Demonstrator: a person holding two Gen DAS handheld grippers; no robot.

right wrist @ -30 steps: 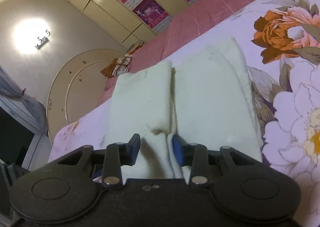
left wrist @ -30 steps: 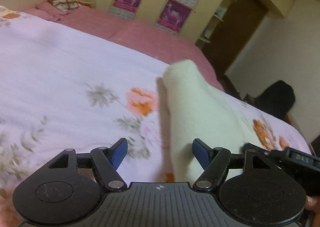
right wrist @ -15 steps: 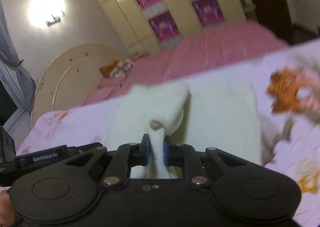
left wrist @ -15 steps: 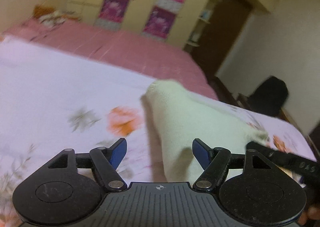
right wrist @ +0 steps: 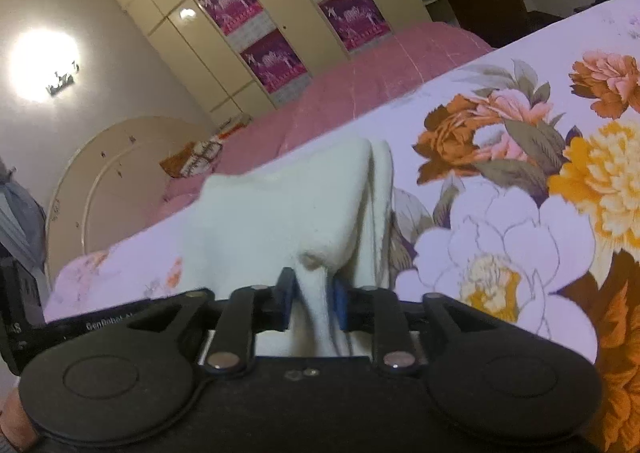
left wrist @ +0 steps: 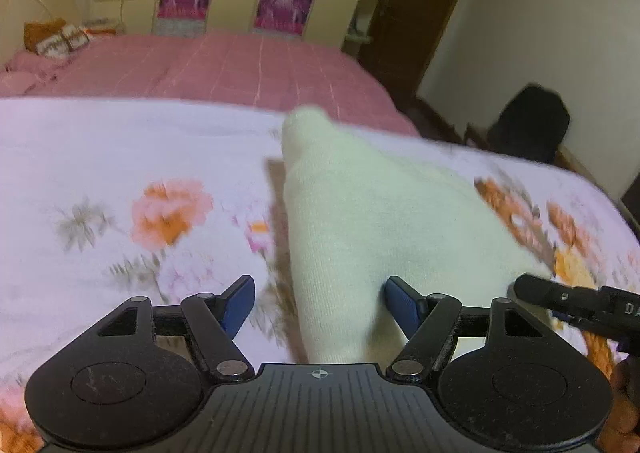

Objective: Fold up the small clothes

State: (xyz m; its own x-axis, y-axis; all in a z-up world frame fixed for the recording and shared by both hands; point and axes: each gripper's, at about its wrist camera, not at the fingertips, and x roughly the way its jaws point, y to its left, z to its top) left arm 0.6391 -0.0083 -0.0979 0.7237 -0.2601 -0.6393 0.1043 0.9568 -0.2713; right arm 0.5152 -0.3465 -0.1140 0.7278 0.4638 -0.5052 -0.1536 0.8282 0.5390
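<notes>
A cream knit garment (left wrist: 380,221) lies folded lengthwise on the floral bedspread (left wrist: 120,173). In the left wrist view its near end runs between the fingers of my left gripper (left wrist: 320,303), which stands open; the left pad is clear of the cloth. My right gripper (right wrist: 313,303) has a bunched fold of the garment (right wrist: 280,213) between its blue pads, raised off the bedspread (right wrist: 520,213); its jaws are opening. The right gripper's body (left wrist: 580,305) shows at the left view's right edge.
A pink blanket (left wrist: 240,65) covers the far part of the bed. Beyond it are a cream wardrobe with purple posters (left wrist: 280,5) and a dark doorway. A black chair (left wrist: 528,125) stands at the right. A round headboard (right wrist: 112,181) and pillows are at the far left.
My right gripper closed on a fold of the garment and lifted it, then its jaws widened slightly. The left gripper's view swung and levelled, staying open around the garment's near end.
</notes>
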